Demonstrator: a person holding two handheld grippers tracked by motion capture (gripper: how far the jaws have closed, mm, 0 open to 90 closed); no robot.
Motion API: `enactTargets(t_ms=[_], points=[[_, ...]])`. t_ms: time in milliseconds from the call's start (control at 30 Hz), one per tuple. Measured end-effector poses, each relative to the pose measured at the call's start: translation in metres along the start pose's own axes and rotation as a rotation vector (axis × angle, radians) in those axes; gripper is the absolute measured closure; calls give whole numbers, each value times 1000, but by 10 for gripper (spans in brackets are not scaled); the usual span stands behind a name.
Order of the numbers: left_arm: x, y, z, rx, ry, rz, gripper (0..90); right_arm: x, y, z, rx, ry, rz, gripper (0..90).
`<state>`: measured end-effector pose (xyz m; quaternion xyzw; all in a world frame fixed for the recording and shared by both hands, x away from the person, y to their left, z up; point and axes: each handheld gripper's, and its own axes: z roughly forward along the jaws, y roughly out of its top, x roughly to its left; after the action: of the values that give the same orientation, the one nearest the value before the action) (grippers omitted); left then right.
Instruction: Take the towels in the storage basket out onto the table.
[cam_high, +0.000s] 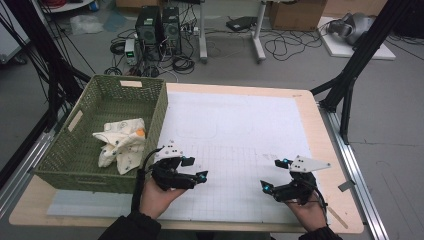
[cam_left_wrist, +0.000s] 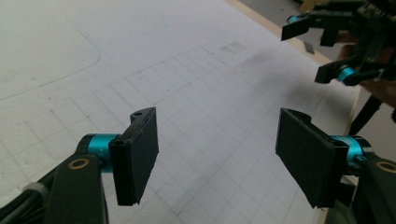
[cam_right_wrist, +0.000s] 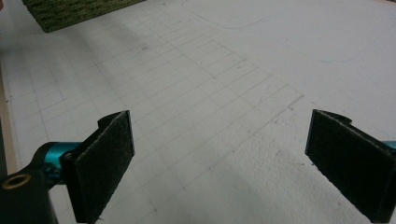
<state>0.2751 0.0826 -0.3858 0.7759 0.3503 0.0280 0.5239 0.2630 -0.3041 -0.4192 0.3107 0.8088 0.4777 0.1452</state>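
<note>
Cloth in basket appears from above.

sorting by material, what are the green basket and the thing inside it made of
Green basket: looks like woven wicker or plastic weave, matte, judging by the fine lattice walls. Bundle inside: soft cream fabric with small prints and an orange patch, crumpled into folds, probably cotton cloth.
</note>
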Motion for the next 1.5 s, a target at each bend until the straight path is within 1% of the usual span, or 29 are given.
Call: enactTargets(t_ms=[100,167,200,233,267,367,433,533,633,700,800,867,933,1000,1067,1100,1133,1167,1200,1267,1300,1367,1400,1467,1500], points=[[3,7,-2,-10,-57,-50,313,-1,0,-1,-9,-3,-3,70],[3,12,-3,-16,-78,-68,315,-2,1,-1,-14,-2,-1,70],[4,18,-4,-20,-106,-97,315,-2,1,-1,-16,-2,0,70],[4,18,-4,-20,-106,-97,316,-2,1,-1,-16,-2,0,70],[3,20,-4,-26,-117,-110,316,-2,1,-1,-16,-2,0,71],[4,29,-5,-23,-168,-155,340,-1,2,-2,-18,2,3,70],[4,35,-6,-30,-174,-169,340,-2,2,-2,-23,1,2,70],[6,43,-7,-33,-217,-216,343,-2,3,-3,-29,1,1,70],[8,51,-10,-34,-246,-258,360,-2,3,-3,-31,2,-1,70],[10,57,-13,-47,-234,-275,360,-2,3,-3,-34,3,-3,71],[13,65,-18,-68,-243,-307,365,-3,4,-3,-39,4,-4,70],[15,70,-22,-79,-236,-327,368,-3,4,-3,-42,4,-3,70],[16,74,-25,-88,-208,-336,369,-2,5,-3,-40,7,-2,70],[19,77,-29,-109,-214,-358,369,-2,5,-3,-43,7,-8,70],[20,81,-33,-119,-198,-363,369,-2,5,-3,-44,9,-7,70],[21,82,-34,-127,-191,-371,369,-2,5,-3,-44,10,-8,70],[21,83,-36,-135,-196,-384,369,-2,5,-3,-44,10,-8,70],[21,85,-38,-145,-200,-390,369,-2,5,-3,-45,10,-8,70],[20,86,-39,-152,-189,-391,370,-2,5,-2,-45,10,-8,70],[19,89,-42,-160,-172,-382,372,-2,5,-2,-44,11,-7,70],[20,90,-44,-163,-167,-387,372,-3,6,-2,-46,12,-11,71],[20,92,-48,-185,-150,-388,374,-2,6,-2,-46,13,-10,70],[21,93,-50,-183,-142,-386,375,-2,6,-2,-46,12,-11,70],[24,95,-52,-185,-149,-397,376,-2,6,-2,-44,15,-8,70],[26,96,-53,-189,-148,-411,376,-2,6,-2,-44,15,-8,70]])
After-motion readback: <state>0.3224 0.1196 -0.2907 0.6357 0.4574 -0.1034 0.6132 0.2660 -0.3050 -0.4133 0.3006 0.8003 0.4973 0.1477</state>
